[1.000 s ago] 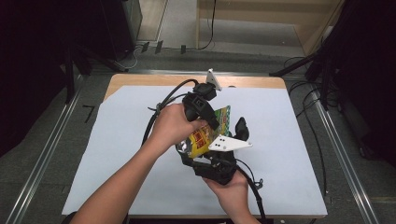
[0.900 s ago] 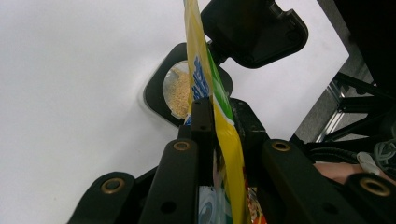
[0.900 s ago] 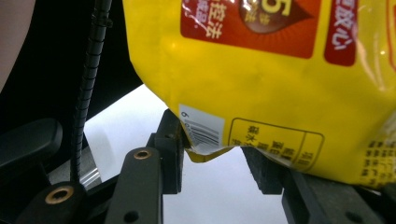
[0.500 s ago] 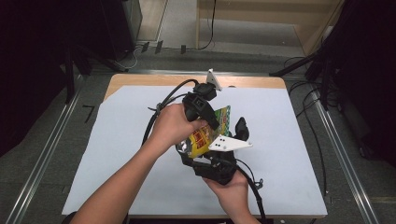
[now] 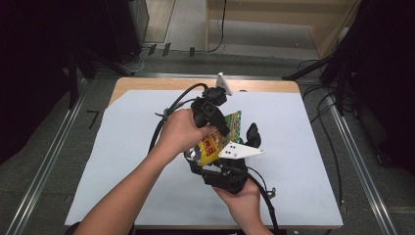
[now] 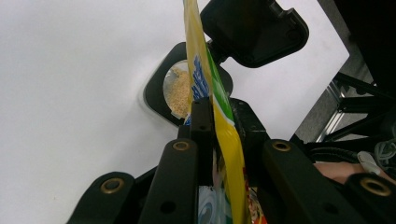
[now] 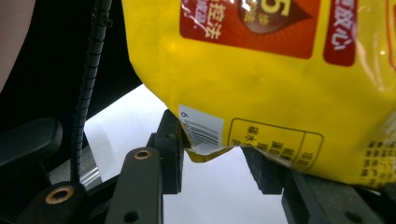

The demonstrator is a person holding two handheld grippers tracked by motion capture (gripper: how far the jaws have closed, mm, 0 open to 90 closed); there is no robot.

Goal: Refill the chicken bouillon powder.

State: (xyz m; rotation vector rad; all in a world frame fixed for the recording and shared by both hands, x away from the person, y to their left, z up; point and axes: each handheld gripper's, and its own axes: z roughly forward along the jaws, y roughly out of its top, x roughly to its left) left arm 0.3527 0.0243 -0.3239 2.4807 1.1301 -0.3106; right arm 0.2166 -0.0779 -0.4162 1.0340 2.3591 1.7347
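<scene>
A yellow and green snack bag (image 5: 234, 122) is held upright above the middle of the table between both grippers. My left gripper (image 5: 222, 129) comes down from above, and in the left gripper view (image 6: 218, 112) its jaws are shut on the bag's thin top edge (image 6: 205, 65). My right gripper (image 5: 221, 149) is under the bag. In the right gripper view (image 7: 212, 158) its jaws stand on either side of the bag's bottom corner (image 7: 261, 84) by the barcode, with the pads against it. Below the bag lies a small black container (image 6: 180, 91) with pale crumbs in it.
A white sheet (image 5: 122, 147) covers the wooden table (image 5: 147, 83). Black cables (image 5: 169, 110) trail from the grippers over the sheet. Metal rails (image 5: 357, 156) run along both sides, and dark equipment stands beyond the table.
</scene>
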